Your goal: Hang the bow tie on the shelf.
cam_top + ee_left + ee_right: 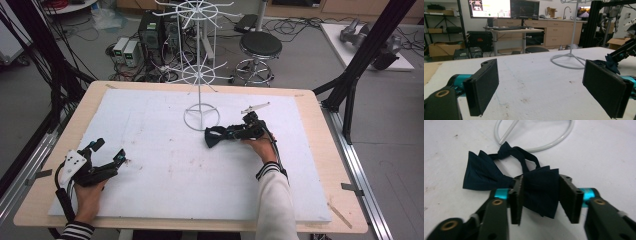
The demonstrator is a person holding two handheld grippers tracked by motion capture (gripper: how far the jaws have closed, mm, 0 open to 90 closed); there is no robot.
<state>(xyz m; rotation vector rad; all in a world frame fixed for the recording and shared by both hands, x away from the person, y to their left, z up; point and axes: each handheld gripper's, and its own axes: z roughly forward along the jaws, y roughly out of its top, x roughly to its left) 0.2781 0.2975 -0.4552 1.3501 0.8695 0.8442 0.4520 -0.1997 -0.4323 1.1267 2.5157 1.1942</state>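
A dark navy bow tie [215, 136] lies on the white board just in front of the ring base of a white wire display stand [201, 118]. My right gripper [231, 133] reaches it from the right. In the right gripper view, that gripper [542, 205] has its jaws pressed on both sides of one wing of the bow tie [486, 176], while the other wing and the strap lie on the board near the stand's ring [549, 145]. My left gripper [111, 150] rests near the board's left front, open, with nothing between its pads [484, 87]. The left gripper view shows the bow tie [610, 62] far right.
The white foam board [165, 175] covers most of the wooden table. A small white hook piece [256, 107] lies behind the right gripper. The stand's pole [574, 30] rises with wire arms overhead. A black stool [260, 46] and computers stand on the floor beyond the table.
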